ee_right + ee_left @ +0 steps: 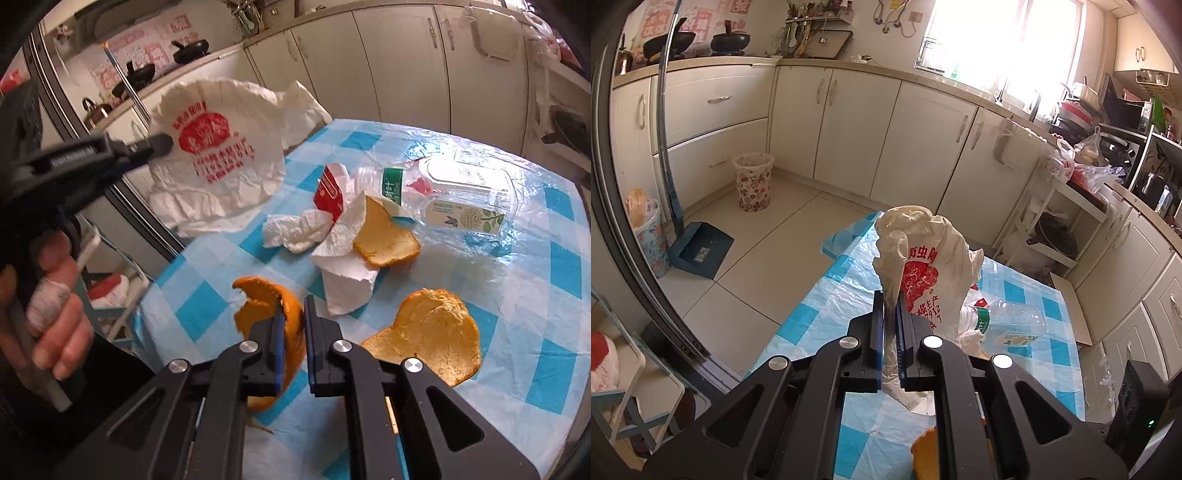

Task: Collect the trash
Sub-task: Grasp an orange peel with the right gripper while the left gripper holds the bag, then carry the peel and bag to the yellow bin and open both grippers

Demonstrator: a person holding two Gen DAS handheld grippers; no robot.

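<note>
My left gripper (890,297) is shut on a fold of a white plastic bag (934,251) with red print and holds it up over the table's left edge. From the right wrist view the same bag (214,155) hangs open beside the left gripper (162,144). My right gripper (293,304) is shut on a curled orange peel (258,299) at the near left of the blue-checked tablecloth (535,295). Two more peels (428,332) (384,240), crumpled tissue (343,273), a red carton (328,192) and a crushed clear bottle (443,192) lie on the cloth.
A patterned waste bin (753,181) stands on the floor by the cabinets, with a blue dustpan (701,251) and a lined floral bin (650,236) to its left. A person's hand (55,325) grips the left tool's handle. Cabinets ring the table.
</note>
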